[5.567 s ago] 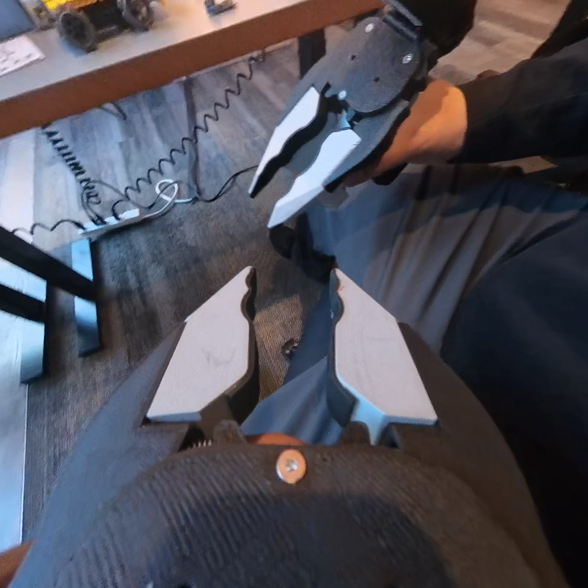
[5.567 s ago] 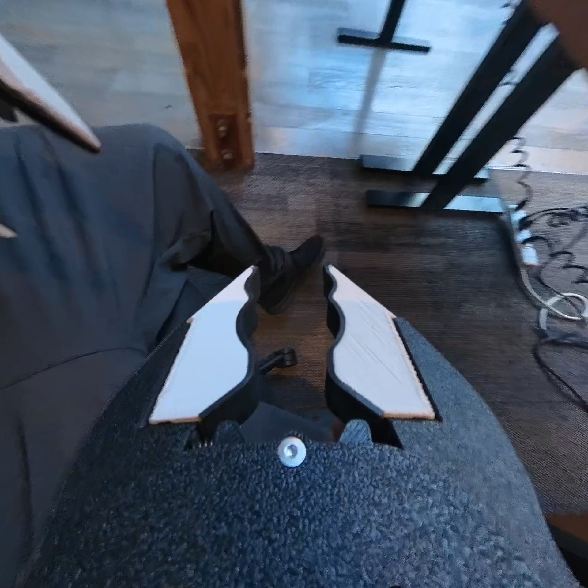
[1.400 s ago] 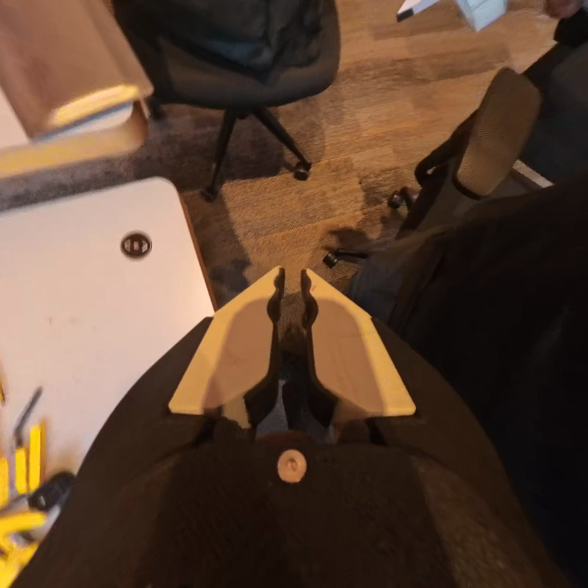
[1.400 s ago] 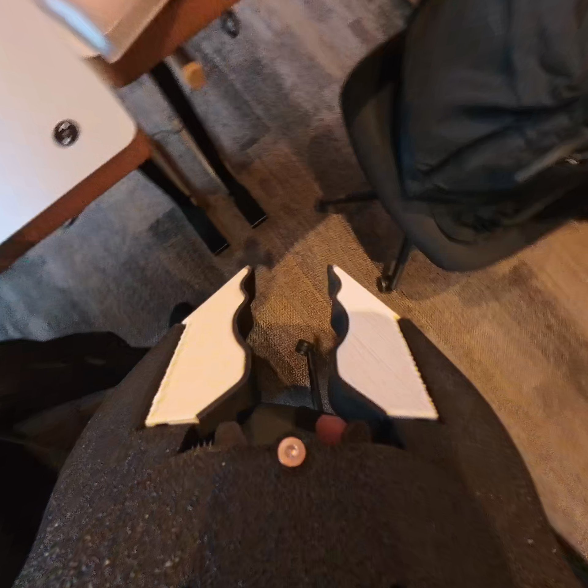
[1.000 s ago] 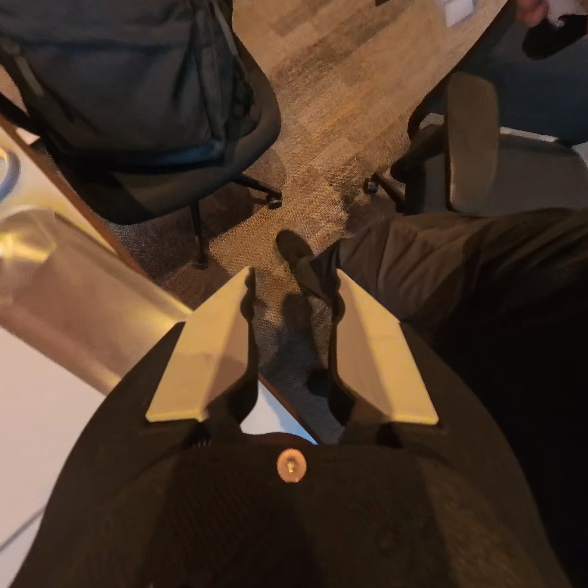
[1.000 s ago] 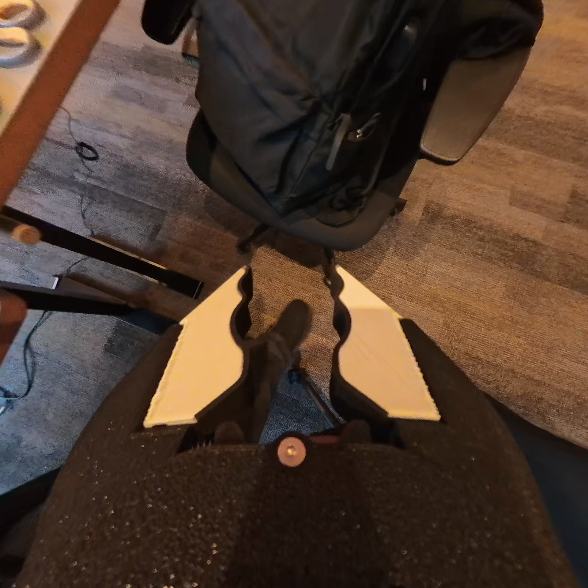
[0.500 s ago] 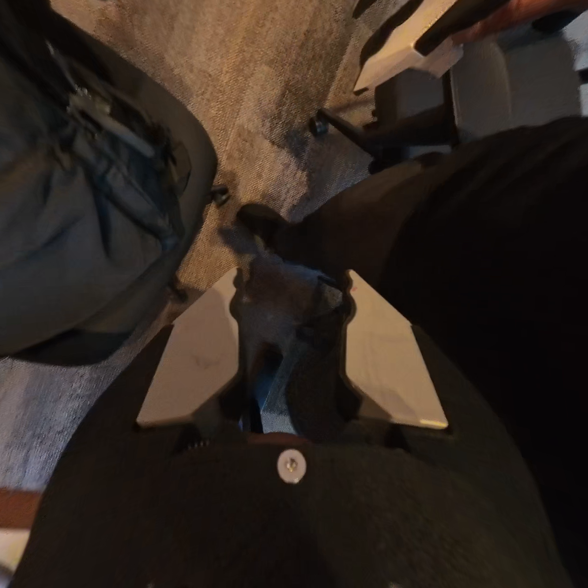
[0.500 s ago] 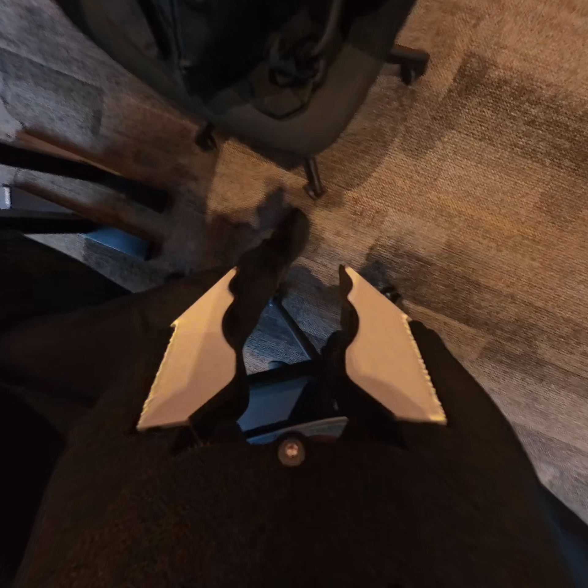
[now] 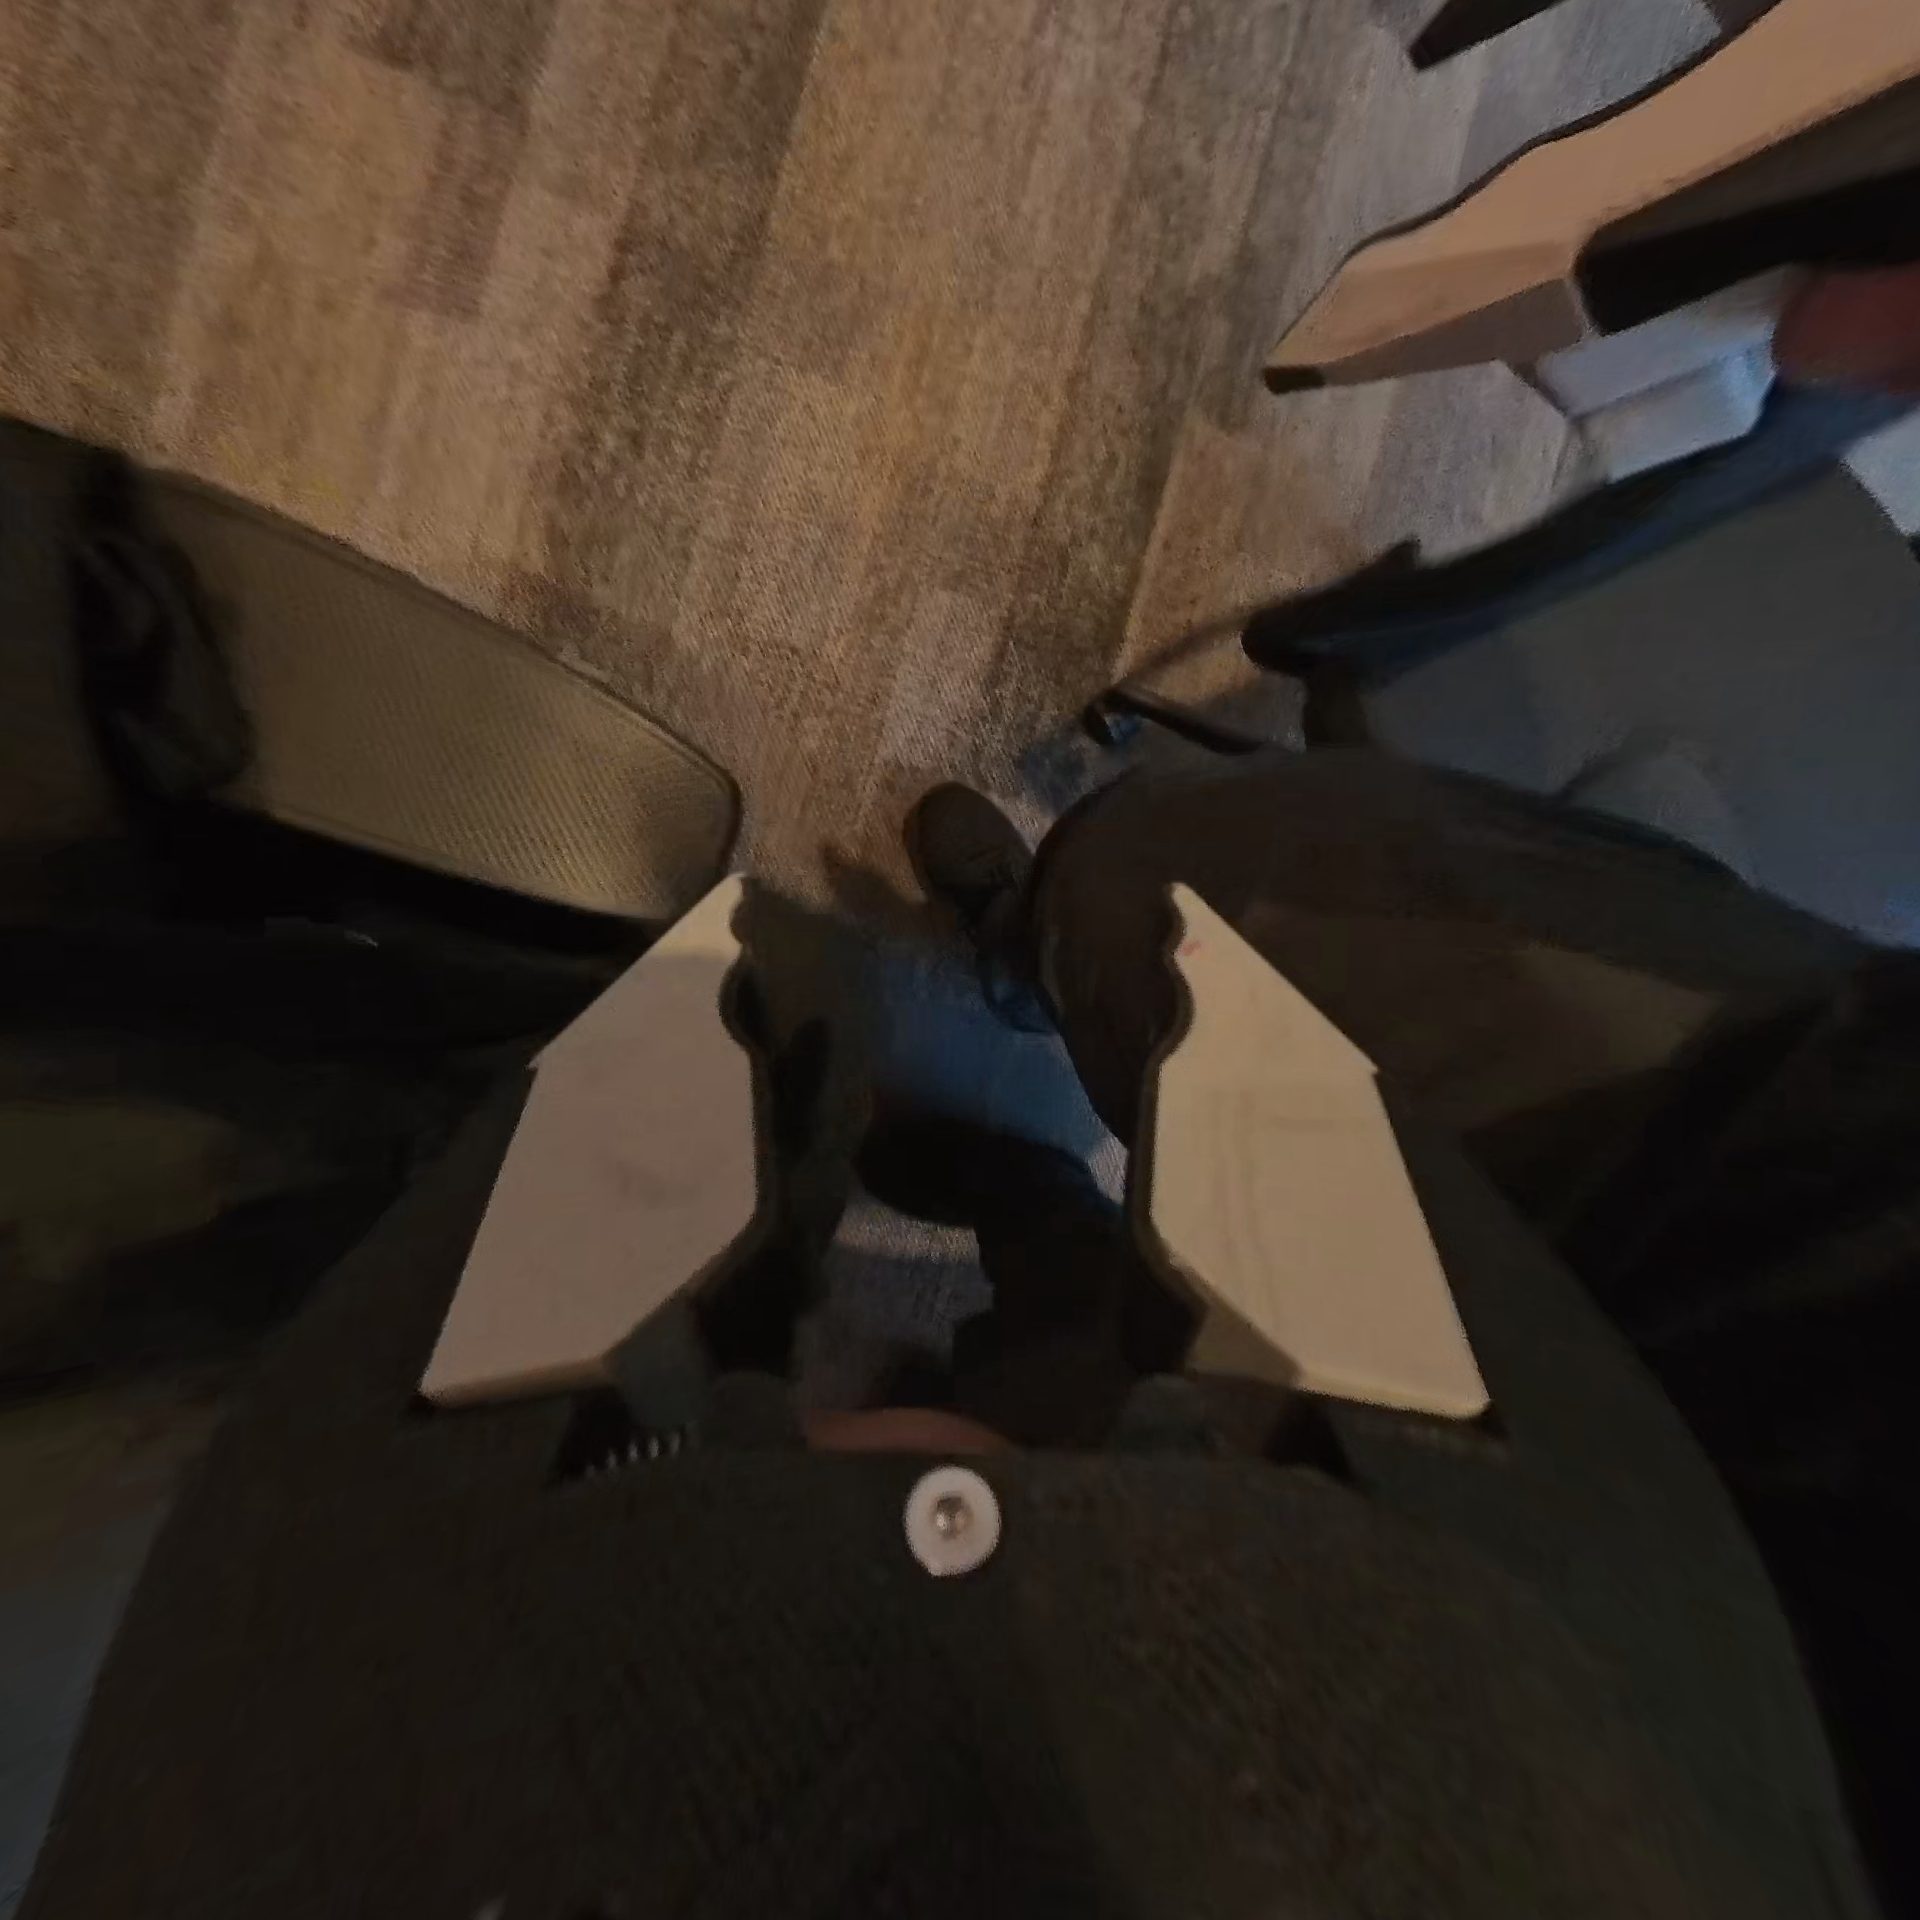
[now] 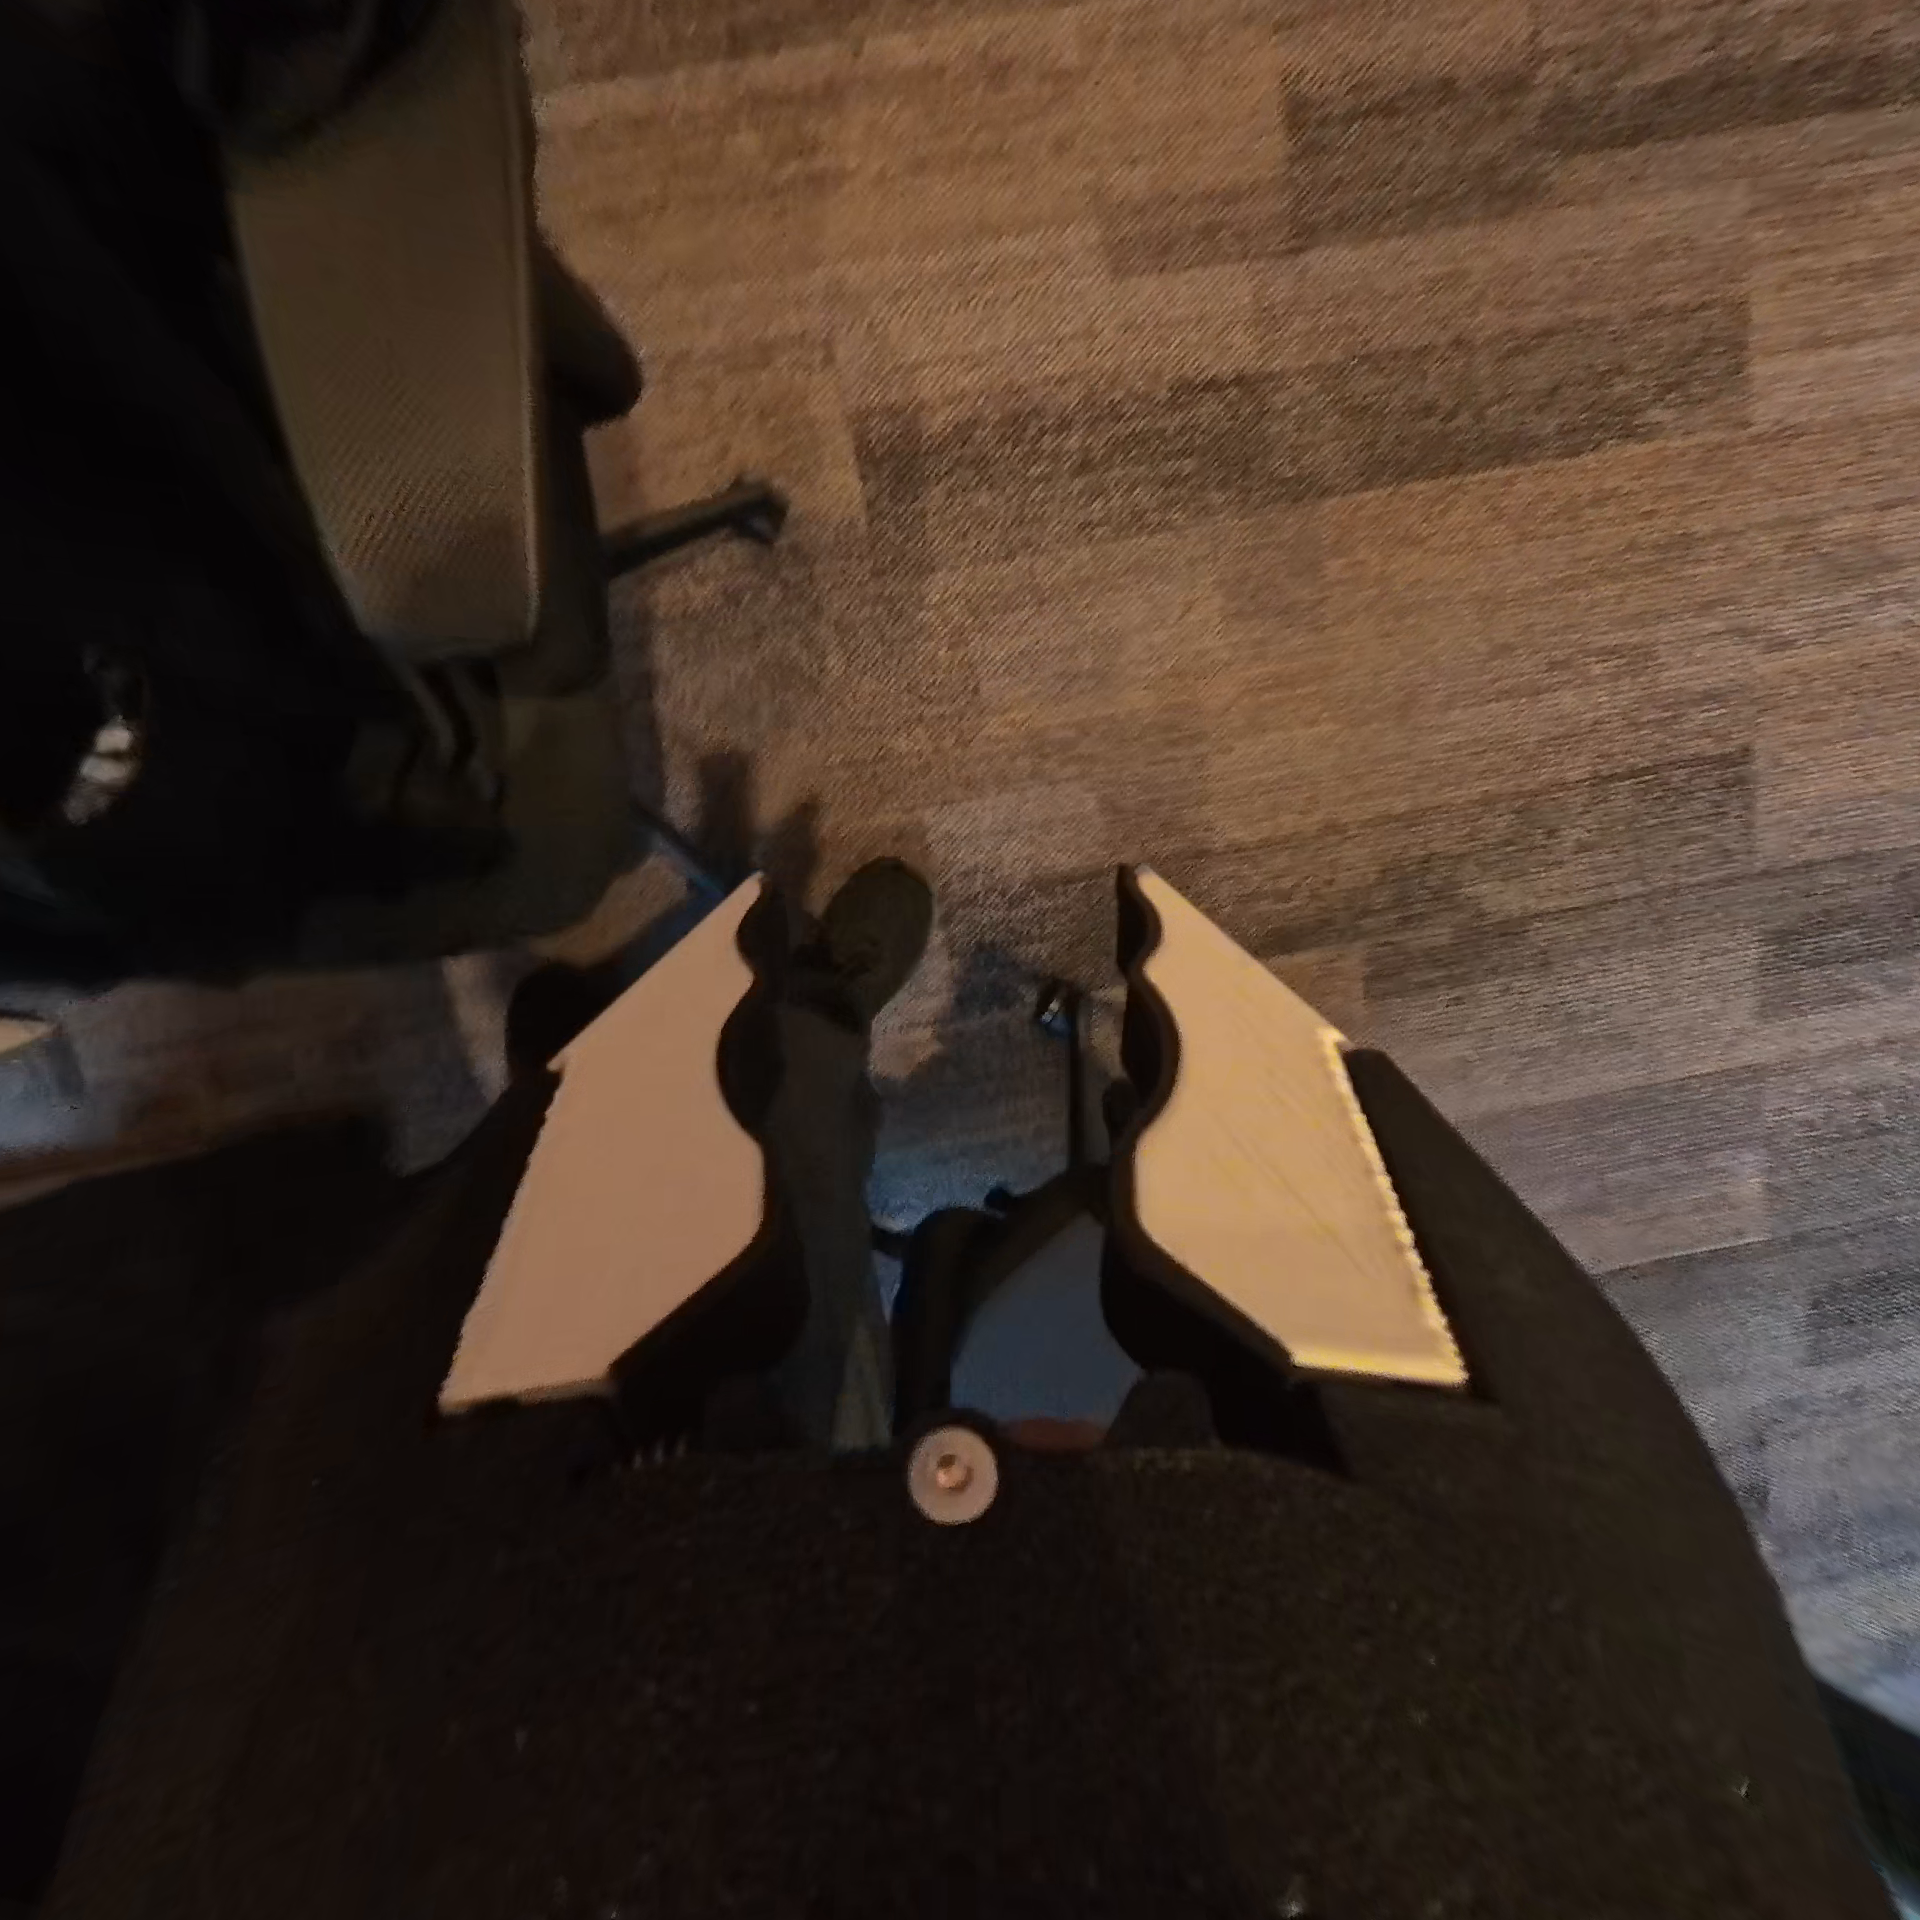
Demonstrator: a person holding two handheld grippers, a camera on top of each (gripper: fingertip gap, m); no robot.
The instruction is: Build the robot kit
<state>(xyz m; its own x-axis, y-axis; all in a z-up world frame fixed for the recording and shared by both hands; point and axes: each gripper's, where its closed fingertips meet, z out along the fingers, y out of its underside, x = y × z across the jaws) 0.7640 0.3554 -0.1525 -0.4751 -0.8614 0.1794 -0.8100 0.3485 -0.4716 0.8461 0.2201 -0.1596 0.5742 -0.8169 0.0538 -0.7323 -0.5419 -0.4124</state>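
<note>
Nearest to us, the left gripper (image 9: 956, 904) has its pale fingers spread wide with nothing between them. A little over a second ago they were almost closed, so this tong has been let go. The right gripper (image 10: 940, 883) is equally slack, its jaws apart and empty, much as in the earlier views. Neither touches anything; both hang in the air above the person's lap and point down at the floor.

Just past the fingertips, each view shows a dark shoe (image 9: 961, 836) on the carpet, and in the left wrist view a dark trouser leg (image 9: 1351, 883) runs up from it to the right. In the right wrist view a chair caster (image 10: 1055, 1008) sits close beside the shoe.

Farther off to the left stands the mesh back of an office chair (image 10: 416, 364). Half a second ago we saw a backpack there, so both cameras have swung. Beyond that lies only patchy brown-grey carpet (image 10: 1351, 416), well apart from both tongs.
</note>
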